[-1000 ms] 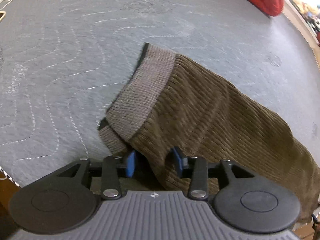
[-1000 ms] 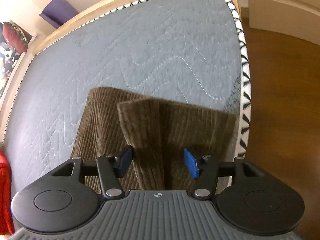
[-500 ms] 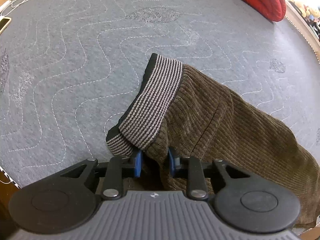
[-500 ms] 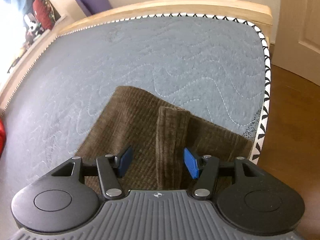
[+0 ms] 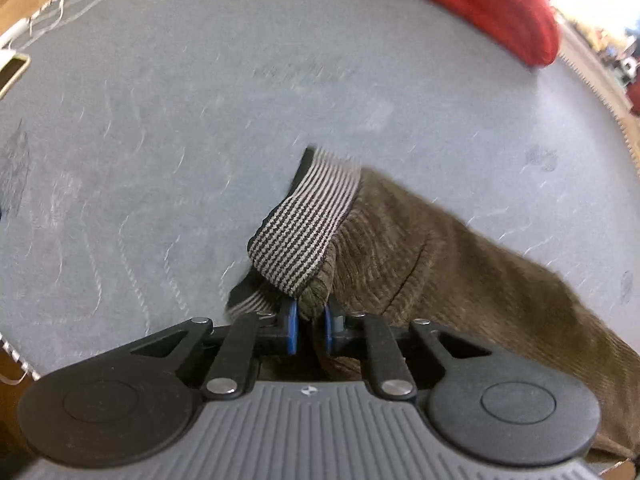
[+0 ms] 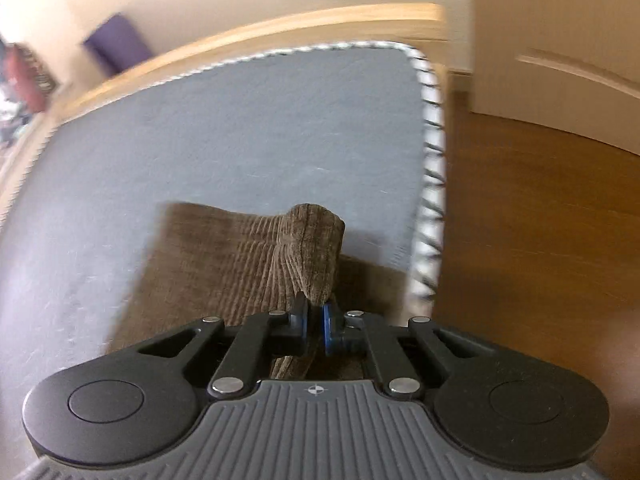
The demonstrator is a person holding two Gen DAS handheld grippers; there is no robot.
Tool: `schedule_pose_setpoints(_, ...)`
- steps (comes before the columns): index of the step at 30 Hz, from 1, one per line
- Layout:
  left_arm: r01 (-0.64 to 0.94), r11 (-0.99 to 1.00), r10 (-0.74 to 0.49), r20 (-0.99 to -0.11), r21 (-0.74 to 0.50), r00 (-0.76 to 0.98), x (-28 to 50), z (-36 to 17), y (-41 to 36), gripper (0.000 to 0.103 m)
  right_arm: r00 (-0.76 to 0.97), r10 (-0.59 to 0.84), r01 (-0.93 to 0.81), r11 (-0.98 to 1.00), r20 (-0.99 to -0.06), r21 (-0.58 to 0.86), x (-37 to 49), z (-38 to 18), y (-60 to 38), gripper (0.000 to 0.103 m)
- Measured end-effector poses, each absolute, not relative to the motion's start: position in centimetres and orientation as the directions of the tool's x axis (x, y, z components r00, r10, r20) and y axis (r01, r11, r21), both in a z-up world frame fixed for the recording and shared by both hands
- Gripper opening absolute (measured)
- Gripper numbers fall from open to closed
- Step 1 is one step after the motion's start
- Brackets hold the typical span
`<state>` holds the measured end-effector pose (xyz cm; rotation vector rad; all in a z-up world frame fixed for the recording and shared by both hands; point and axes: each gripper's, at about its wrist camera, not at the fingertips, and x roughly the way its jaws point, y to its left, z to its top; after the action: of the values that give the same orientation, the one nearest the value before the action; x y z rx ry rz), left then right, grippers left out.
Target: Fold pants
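Where mattress ends, wood floor, door.

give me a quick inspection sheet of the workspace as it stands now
surface: grey quilted mattress with a zigzag-trimmed edge, on a pale wooden bed frame
job's things: brown corduroy pants, striped waistband raised off the mattress at one end, a cuff end raised at the other
clutter: red cloth at the far edge; phone by the mattress edge
grippers: left gripper jaws pinched on the pants beside the waistband; right gripper jaws pinched on the cuff end
cables: thin white cord near the phone
surroundings: wooden floor, white door, purple object by the wall; views are motion-blurred
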<state>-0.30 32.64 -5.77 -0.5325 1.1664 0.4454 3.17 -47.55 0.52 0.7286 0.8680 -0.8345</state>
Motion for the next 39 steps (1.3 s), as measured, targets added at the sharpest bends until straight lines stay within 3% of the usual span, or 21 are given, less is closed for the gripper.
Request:
schedule_pose_setpoints(2,-0.574,0.809,0.042,-0.961,-0.128,0.274,0.0,-6.8,32.4,0.016,0.285,-0.298,0.891,0.433,-0.911,0.137,2.5,-1.4,-48.1,0.007)
schedule_pose_setpoints(6,-0.575,0.815,0.09,-0.964,-0.073,0.25,-0.4,-6.6,32.3,0.044,0.269,-0.251,0.89,0.434,-0.93,0.141,2.5,-3.0,-48.7,0.012)
schedule_pose_setpoints(8,-0.584,0.81,0.153,-0.946,-0.045,0.286,-0.7,-5.3,32.4,0.05,0.268,-0.267,0.89,0.436,-0.926,0.132,2.3,-2.7,-48.7,0.021)
schedule_pose_setpoints(9,-0.579,0.815,0.192,-0.931,-0.024,0.309,-0.8,-4.5,32.2,0.05,0.267,-0.289,0.895,0.428,-0.92,0.125,2.2,-2.4,-48.6,0.025)
schedule_pose_setpoints(13,-0.522,0.846,0.363,-0.833,0.107,0.417,-0.3,-2.0,30.1,0.05,0.26,-0.439,0.898,0.437,-0.86,0.049,2.3,-0.1,-47.1,0.027)
schedule_pose_setpoints(17,-0.379,0.921,0.286,-0.812,0.087,0.509,0.6,-1.6,27.6,0.05,0.347,-0.514,0.865,0.499,-0.784,0.056,3.1,1.6,-46.0,0.03)
schedule_pose_setpoints(20,-0.349,0.937,0.17,-0.896,0.018,0.41,1.3,-4.4,27.5,0.049,0.414,-0.449,0.813,0.573,-0.792,0.1,4.1,1.4,-45.5,0.036)
schedule_pose_setpoints(22,-0.458,0.889,0.126,-0.972,0.021,0.2,1.4,-8.5,29.4,0.024,0.403,-0.384,0.799,0.591,-0.831,0.115,4.7,0.3,-45.7,0.041)
schedule_pose_setpoints(24,-0.521,0.853,0.088,-0.979,-0.022,0.184,1.3,-9.1,30.6,0.024,0.345,-0.318,0.804,0.586,-0.883,0.103,5.1,-1.2,-46.2,0.041)
schedule_pose_setpoints(26,-0.464,0.886,0.16,-0.955,0.026,0.251,1.8,-7.2,29.1,0.025,0.308,-0.295,0.836,0.537,-0.904,0.11,4.5,-2.1,-47.3,0.04)
schedule_pose_setpoints(27,-0.45,0.892,0.182,-0.936,0.03,0.3,1.8,-6.2,28.2,0.031,0.313,-0.29,0.853,0.504,-0.904,0.133,4.1,-2.2,-48.2,0.04)
schedule_pose_setpoints(28,-0.431,0.902,0.184,-0.921,0.02,0.344,1.9,-5.3,27.5,0.037,0.318,-0.301,0.858,0.494,-0.899,0.138,3.8,-2.0,-48.7,0.04)
schedule_pose_setpoints(32,-0.26,0.965,0.1,-0.876,-0.03,0.472,3.2,-3.1,23.5,0.038,0.273,-0.449,0.88,0.473,-0.851,0.033,2.8,-1.0,-50.4,0.042)
schedule_pose_setpoints(37,-0.003,0.997,-0.069,-0.9,-0.078,0.43,4.2,-4.4,18.0,0.046,0.339,-0.352,0.897,0.4,-0.872,0.187,-0.1,-2.0,-52.9,0.044)
schedule_pose_setpoints(39,0.046,0.998,-0.048,-0.917,-0.032,0.397,4.3,-5.3,16.4,0.046,0.361,-0.323,0.894,0.388,-0.875,0.225,-0.5,-2.4,-53.1,0.054)
